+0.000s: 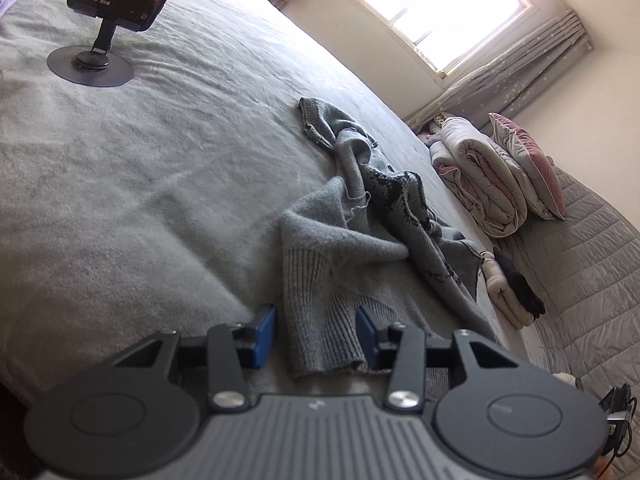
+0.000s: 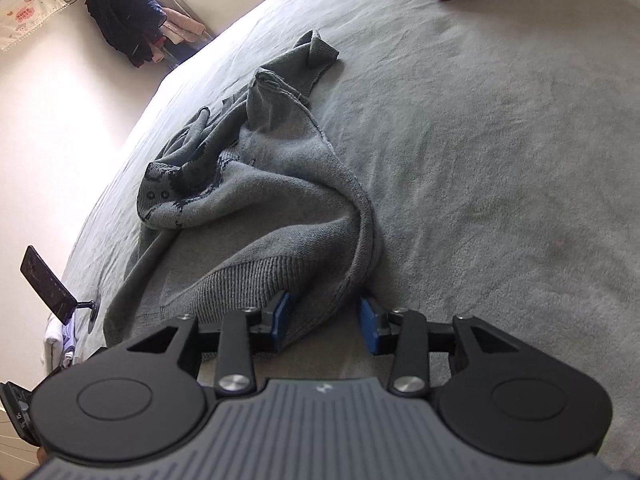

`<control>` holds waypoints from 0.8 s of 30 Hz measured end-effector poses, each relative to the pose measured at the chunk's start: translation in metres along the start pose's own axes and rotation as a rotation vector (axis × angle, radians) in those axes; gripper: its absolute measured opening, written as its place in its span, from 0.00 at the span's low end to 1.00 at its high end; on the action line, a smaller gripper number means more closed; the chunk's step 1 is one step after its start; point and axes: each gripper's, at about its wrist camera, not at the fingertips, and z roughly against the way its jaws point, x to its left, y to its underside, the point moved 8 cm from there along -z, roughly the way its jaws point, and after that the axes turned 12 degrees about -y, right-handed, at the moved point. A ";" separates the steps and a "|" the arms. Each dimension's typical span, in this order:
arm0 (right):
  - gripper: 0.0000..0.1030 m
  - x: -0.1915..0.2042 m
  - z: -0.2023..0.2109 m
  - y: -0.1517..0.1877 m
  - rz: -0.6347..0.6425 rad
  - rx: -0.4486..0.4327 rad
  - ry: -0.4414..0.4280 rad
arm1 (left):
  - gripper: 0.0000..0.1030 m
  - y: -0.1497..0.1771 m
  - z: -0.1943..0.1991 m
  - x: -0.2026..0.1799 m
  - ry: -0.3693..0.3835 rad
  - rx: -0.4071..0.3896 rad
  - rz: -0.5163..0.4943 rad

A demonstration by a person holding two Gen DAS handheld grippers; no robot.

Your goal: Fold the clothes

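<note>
While crumpled on the bed (image 1: 120, 184), grey sweater (image 1: 320, 248); left tongs (image 1: 316, 332), right tongs (image 2: 326, 318) wide around its hem.

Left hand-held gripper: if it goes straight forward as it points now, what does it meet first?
The grey sweater: its ribbed hem already lies between the open fingers of the left hand-held gripper.

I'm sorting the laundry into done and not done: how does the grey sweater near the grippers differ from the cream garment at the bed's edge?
The grey sweater lies crumpled and spread out, sleeves twisted; the cream garment is folded into a compact stack. The sweater shows a dark knitted pattern and ribbed hem; the cream garment looks plain, with something black lying on it. The open left gripper and open right gripper each straddle part of the sweater; neither is at the cream garment. Both rest on the grey bed cover.
</note>
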 end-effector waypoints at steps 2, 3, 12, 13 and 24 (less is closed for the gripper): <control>0.41 0.005 -0.002 0.005 0.033 -0.030 0.046 | 0.37 0.002 0.000 -0.001 0.004 -0.007 -0.008; 0.41 0.008 -0.004 0.007 0.051 -0.042 0.068 | 0.34 0.003 -0.001 -0.002 0.006 -0.007 -0.012; 0.06 0.022 0.001 0.013 0.224 -0.025 0.175 | 0.06 0.007 0.005 -0.007 -0.031 0.011 -0.100; 0.05 0.021 0.006 0.012 0.228 -0.021 0.182 | 0.06 0.006 0.008 -0.008 -0.035 0.015 -0.114; 0.05 0.010 0.065 0.003 0.277 0.036 0.232 | 0.05 0.000 0.045 -0.019 -0.034 0.087 -0.197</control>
